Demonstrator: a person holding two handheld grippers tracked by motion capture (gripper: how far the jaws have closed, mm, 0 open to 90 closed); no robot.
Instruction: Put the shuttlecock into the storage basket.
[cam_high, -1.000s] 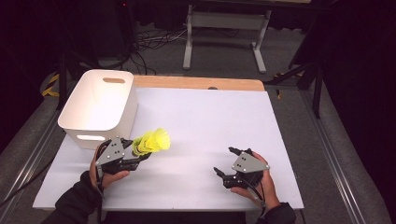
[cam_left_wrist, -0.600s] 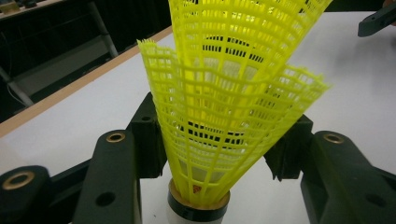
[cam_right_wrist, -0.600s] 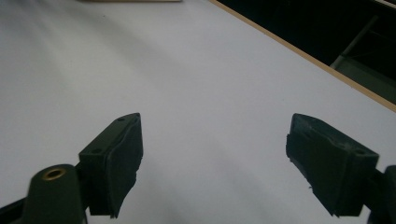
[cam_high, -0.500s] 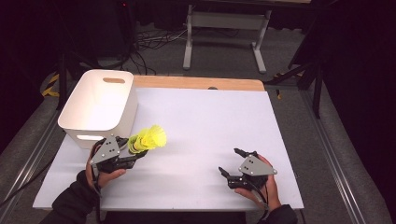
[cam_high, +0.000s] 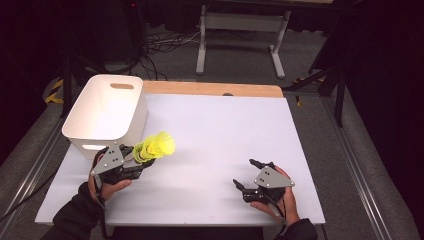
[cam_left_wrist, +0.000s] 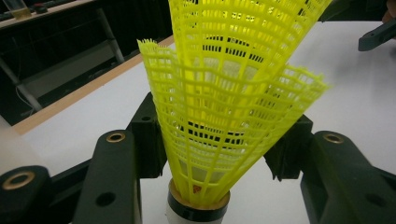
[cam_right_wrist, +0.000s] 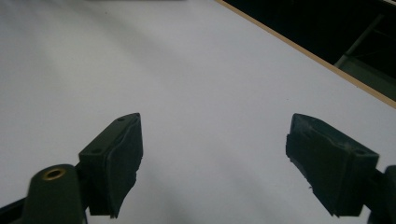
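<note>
A yellow plastic shuttlecock (cam_high: 156, 146) with a mesh skirt is held in my left gripper (cam_high: 139, 161), low over the white table's near left part. In the left gripper view the shuttlecock (cam_left_wrist: 224, 116) stands cork-down between the jaws of the left gripper (cam_left_wrist: 219, 140), which is shut on its lower skirt; a second yellow skirt seems nested in it. My right gripper (cam_high: 244, 173) rests near the front right edge, open, with nothing between its fingers. The right gripper view has the right gripper (cam_right_wrist: 212, 158) wide apart over bare table.
A white plastic bin (cam_high: 135, 117) with a handle slot stands at the back left, just beyond the shuttlecock. The white table sheet (cam_high: 225, 130) ends in a wooden strip (cam_high: 210, 88) at the far edge. Dark floor, cables and a stand lie behind.
My left gripper has drifted slightly left with the shuttlecock still in it. The right gripper has slid a little toward the near right edge, staying open.
</note>
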